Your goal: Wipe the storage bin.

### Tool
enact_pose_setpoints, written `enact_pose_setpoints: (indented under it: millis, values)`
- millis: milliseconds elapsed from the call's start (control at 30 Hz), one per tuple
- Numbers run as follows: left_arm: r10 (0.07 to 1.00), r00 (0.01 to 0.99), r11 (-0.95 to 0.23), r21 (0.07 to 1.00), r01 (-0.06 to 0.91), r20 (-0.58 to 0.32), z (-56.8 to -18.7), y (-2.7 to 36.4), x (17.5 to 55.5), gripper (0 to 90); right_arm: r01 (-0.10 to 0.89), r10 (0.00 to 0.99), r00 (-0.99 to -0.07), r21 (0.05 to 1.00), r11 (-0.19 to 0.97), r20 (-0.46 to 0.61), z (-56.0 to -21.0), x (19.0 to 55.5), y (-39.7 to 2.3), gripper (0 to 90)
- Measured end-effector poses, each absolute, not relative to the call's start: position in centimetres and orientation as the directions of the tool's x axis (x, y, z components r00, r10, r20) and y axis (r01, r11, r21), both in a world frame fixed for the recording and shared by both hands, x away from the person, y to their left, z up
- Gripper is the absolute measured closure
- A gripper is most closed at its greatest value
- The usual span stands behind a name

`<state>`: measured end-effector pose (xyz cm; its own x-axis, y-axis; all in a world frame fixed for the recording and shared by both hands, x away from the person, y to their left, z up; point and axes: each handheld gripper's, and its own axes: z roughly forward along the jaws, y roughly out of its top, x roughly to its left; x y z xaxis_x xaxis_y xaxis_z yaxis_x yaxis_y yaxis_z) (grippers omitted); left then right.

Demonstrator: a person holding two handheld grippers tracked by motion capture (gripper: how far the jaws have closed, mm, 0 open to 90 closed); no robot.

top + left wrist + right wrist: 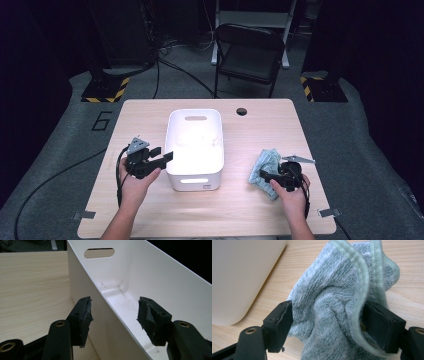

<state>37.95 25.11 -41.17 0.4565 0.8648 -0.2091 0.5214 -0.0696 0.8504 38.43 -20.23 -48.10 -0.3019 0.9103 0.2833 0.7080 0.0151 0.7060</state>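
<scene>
Towel [337,302], pale green, crumpled on table [150,115] right of white bin [194,150], apart from it. Right gripper [327,325] jaws spread around towel, pads not visibly pressing. Left gripper [113,315] jaws spread, straddling bin's left wall, clear of it.

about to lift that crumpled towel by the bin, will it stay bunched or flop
Probably flops: the towel is soft terry, lying in loose folds. Likely light and not slippery, given its nap. The right gripper straddles one fold, so the rest may dangle.
</scene>
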Motion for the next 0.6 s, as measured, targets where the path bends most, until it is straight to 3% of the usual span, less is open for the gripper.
enact_pose_setpoints:
  millis: [600]
  values:
    - [0.861, 0.45, -0.044, 0.847, 0.529, -0.236, -40.0, 26.4, 38.3, 41.3, 0.698, 0.902, -0.312, 0.716, 0.005, 0.298, -47.6, 38.1, -20.3, 25.5]
